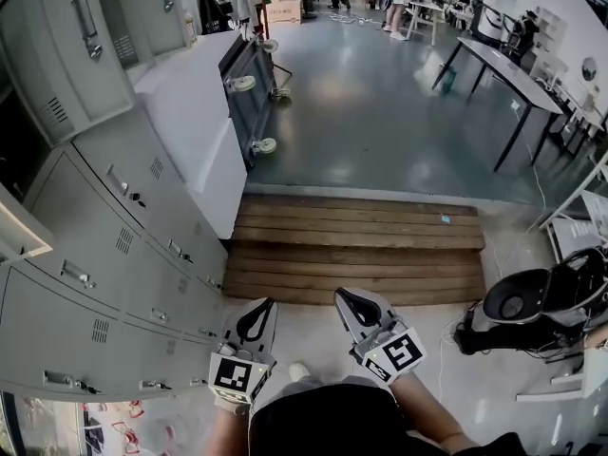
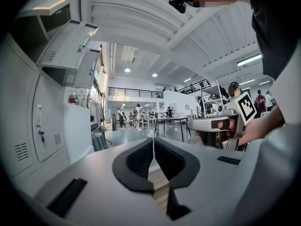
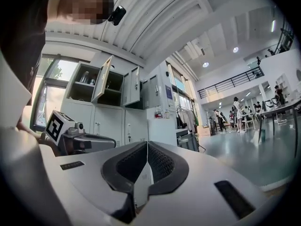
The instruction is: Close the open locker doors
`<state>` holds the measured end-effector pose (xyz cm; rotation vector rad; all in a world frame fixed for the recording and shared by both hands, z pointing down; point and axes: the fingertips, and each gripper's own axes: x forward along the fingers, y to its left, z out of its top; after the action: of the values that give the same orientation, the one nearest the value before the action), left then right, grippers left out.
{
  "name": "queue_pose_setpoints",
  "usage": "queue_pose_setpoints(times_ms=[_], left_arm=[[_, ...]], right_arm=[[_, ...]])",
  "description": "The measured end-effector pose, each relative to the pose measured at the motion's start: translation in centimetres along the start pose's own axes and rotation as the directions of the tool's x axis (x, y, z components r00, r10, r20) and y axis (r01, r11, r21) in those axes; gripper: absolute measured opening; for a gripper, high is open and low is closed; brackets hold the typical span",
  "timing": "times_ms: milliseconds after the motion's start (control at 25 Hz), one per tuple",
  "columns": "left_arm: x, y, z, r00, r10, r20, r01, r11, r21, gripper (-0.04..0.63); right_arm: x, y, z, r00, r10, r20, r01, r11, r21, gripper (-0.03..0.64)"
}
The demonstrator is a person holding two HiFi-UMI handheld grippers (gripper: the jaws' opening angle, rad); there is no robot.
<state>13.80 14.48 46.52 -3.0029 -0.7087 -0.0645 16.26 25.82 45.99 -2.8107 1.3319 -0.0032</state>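
Observation:
A bank of grey lockers (image 1: 123, 245) runs along my left. In the head view, one upper door (image 1: 71, 41) hangs open over a dark compartment, and another open door's pale edge (image 1: 21, 234) juts out lower down. The right gripper view shows two upper doors (image 3: 101, 79) (image 3: 134, 84) swung open, with closed doors beneath them. Both grippers are held low in front of my body, away from the lockers. My left gripper (image 1: 262, 306) (image 2: 154, 141) is shut with nothing in it. The right gripper (image 1: 342, 298) (image 3: 147, 145) is also shut and empty.
A slatted wooden platform (image 1: 356, 245) lies on the floor just ahead. A white cabinet (image 1: 190, 112) and a dark wheeled cart (image 1: 249, 84) stand beyond the lockers. A black-and-white machine (image 1: 541, 302) sits at my right, with black tables (image 1: 503, 69) and people further off.

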Motion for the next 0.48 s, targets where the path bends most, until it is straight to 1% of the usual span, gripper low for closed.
queue_pose_setpoints(times_ms=[80,160,200,320,400,480], left_arm=[[0.1,3.2,-0.3,0.999,0.044,-0.017,-0.045,0.999,-0.019,0.028],[-0.1,5.9,-1.2,0.995,0.082,-0.064,-0.083,0.997,-0.007,0.028],[-0.1,6.9,-1.2,0.993,0.095,-0.071,-0.095,0.996,0.001,0.028],[0.1,9.4,-0.6,0.986,0.158,-0.054,-0.158,0.987,0.003,0.028],[-0.1,11.2,-1.0,0.974,0.22,-0.058,-0.22,0.975,-0.001,0.028],[0.0,12.7,-0.7,0.961,0.275,-0.039,-0.276,0.961,-0.017,0.028]], right_arm=[[3.0,0.1,-0.1,1.0,0.026,0.0,-0.026,1.0,0.004,0.029],[5.6,0.2,-0.2,0.998,0.055,-0.001,-0.055,0.998,0.014,0.03],[6.7,0.2,-0.3,0.997,0.072,-0.002,-0.072,0.997,0.016,0.029],[10.2,0.4,-0.3,0.99,0.14,-0.004,-0.14,0.99,0.015,0.029],[12.6,0.8,-0.1,0.979,0.202,-0.001,-0.202,0.979,0.022,0.029],[15.1,1.4,0.1,0.962,0.273,0.004,-0.273,0.962,0.024,0.03]])
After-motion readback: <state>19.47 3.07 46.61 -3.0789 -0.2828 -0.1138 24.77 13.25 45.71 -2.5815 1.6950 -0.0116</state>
